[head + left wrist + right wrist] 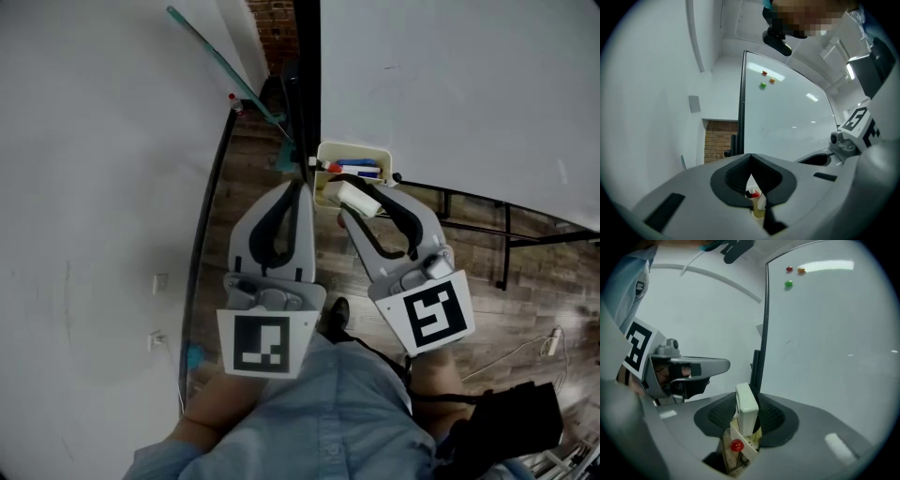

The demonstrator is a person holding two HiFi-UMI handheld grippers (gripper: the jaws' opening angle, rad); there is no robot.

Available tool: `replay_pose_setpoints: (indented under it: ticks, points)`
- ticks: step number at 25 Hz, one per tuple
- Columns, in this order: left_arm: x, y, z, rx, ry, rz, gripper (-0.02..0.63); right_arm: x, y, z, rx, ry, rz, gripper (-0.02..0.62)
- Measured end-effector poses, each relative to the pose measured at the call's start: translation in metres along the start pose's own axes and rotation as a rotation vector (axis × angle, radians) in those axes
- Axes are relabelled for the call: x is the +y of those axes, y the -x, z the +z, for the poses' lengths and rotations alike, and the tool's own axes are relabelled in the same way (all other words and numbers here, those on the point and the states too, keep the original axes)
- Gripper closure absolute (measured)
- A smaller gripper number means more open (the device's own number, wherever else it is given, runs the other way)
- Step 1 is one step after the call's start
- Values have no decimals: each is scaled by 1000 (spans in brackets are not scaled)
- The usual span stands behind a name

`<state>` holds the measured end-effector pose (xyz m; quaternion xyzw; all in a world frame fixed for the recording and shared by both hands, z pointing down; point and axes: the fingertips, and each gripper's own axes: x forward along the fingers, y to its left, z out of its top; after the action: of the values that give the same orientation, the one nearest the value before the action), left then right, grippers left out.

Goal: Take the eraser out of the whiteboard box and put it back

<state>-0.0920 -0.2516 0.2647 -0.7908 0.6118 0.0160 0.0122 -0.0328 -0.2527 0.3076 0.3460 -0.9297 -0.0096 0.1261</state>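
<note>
Eraser (358, 200), white and block-shaped, is held between the 2 jaws of the right gripper (364, 202), right at the near rim of the cream box (354, 150) that hangs on the lower edge of the whiteboard (450, 84). In the right gripper view the eraser (746, 408) stands upright between the dark pads, and both pads press on its sides, so the right gripper (747, 414) is closed on it with the jaws a good way apart. Its lower end meets the top edge of the box (743, 458); whether it is fully clear of the box cannot be told. A red cap (737, 445) shows in the box just below it. From the head view, markers (356, 170) lie inside the box.

The left gripper (298, 183) is just beside the right one, by the dark frame at the whiteboard's edge. Its jaws are together, tips touching, with nothing between them (751, 161).

3 magnets (789, 269), red, orange and green, sit high on the whiteboard. Below are a wooden floor (525, 281) and the person's light blue shirt (337, 412).
</note>
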Motion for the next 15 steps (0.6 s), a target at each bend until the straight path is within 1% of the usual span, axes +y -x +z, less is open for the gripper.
replay_pose_setpoints:
  ticks: [7,15]
  points:
    - [-22,31,27,-66,-25,25,601,1,49,34,-119,-23,-29,459]
    - [-43,63,50,-131,-44,43,601,6,100,62,-219,23,-47,459]
